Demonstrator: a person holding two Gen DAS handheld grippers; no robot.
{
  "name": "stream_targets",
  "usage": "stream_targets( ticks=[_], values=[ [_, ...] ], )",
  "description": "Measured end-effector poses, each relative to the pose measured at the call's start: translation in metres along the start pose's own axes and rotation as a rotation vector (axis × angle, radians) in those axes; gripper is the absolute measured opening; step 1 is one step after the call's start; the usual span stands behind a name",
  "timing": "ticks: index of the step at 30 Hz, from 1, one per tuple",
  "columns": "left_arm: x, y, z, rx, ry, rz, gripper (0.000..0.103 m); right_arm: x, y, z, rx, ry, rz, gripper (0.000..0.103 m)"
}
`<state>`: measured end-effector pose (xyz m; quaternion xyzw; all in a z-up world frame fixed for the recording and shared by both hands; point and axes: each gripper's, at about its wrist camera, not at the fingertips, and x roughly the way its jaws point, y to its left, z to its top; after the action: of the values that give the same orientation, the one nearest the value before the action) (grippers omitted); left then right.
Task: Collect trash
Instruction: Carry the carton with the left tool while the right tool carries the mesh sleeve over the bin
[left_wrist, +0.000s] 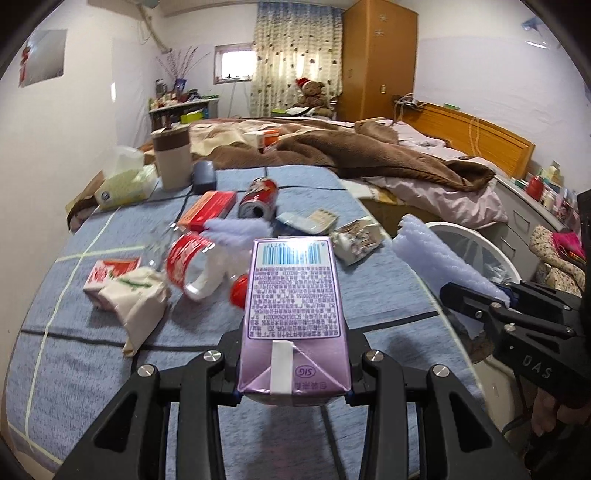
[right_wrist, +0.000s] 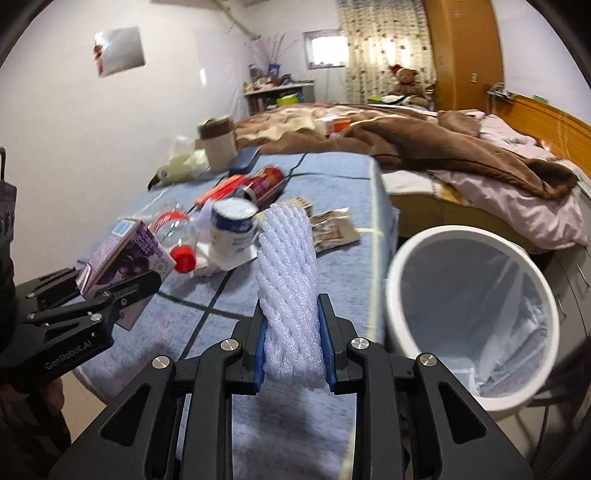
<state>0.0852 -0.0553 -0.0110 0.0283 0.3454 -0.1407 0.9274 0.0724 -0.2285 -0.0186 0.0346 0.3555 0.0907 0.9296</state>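
Note:
My left gripper (left_wrist: 293, 373) is shut on a purple drink carton (left_wrist: 293, 295) and holds it above the blue-covered table (left_wrist: 110, 369); the carton also shows in the right wrist view (right_wrist: 125, 258). My right gripper (right_wrist: 293, 354) is shut on a white foam net sleeve (right_wrist: 290, 280), held up beside the white bin (right_wrist: 402, 295). The sleeve also shows in the left wrist view (left_wrist: 439, 262). On the table lie a red can (left_wrist: 258, 197), a crushed plastic bottle (left_wrist: 192, 264), a red box (left_wrist: 208, 208) and wrappers (left_wrist: 356, 238).
A tissue pack (left_wrist: 123, 184), a brown-banded cup (left_wrist: 171, 158) and a dark case (left_wrist: 204, 176) stand at the table's far end. The lined bin (left_wrist: 476, 243) stands right of the table. A bed with a brown blanket (left_wrist: 388, 155) lies behind.

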Motion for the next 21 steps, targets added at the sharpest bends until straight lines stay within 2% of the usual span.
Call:
stream_targets(
  ticks=[10,21],
  values=[
    [0.015,-0.058,0.035,0.108,-0.029,-0.152,0.039,-0.015,-0.049,0.002,0.121,-0.041,-0.171,0.025],
    [0.046,-0.127,0.057,0.219,0.011,-0.298,0.039,-0.012,-0.096,-0.001,0.241,-0.029,-0.298,0.025]
  ],
)
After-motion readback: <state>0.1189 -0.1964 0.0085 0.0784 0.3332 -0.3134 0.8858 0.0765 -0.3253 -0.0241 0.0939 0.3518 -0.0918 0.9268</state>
